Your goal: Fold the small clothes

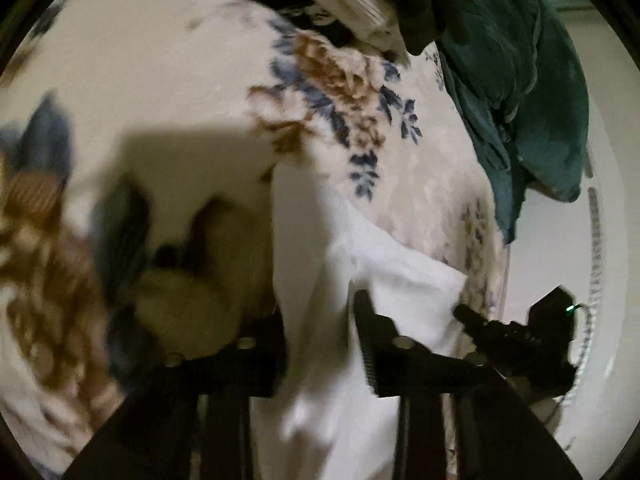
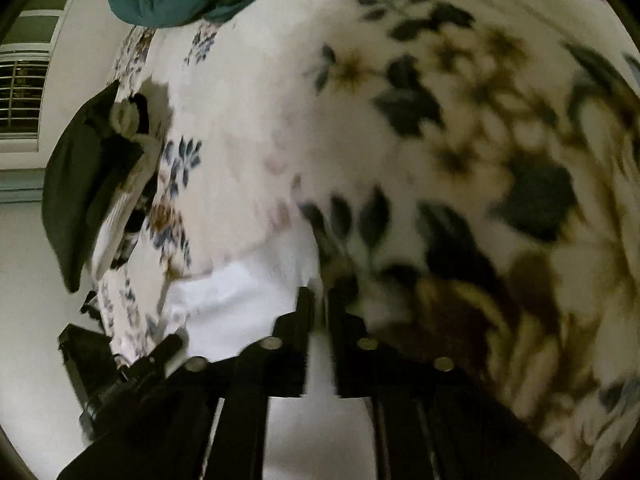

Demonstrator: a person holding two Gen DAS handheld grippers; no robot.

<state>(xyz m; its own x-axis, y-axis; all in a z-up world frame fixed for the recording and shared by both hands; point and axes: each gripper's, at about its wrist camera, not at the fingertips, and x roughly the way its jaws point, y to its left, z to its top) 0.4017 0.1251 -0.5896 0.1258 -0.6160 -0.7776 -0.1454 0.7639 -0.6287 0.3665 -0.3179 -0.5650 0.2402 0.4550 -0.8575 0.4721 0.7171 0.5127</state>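
A white garment (image 1: 320,280) is gripped between the clenched jaws of the left gripper (image 1: 320,320) and is also pinched at its edge by the nearly closed jaws of the right gripper (image 2: 318,312). It is held over the floral bedspread (image 1: 180,60), near that cover's edge. A teal cloth (image 1: 520,80) and a stack of folded clothes (image 1: 360,4) are seen at the far edge, leaving bare bedspread between.

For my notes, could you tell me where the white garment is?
The white garment lies on the floral bedspread, between both grippers' fingers, low-centre in both wrist views.
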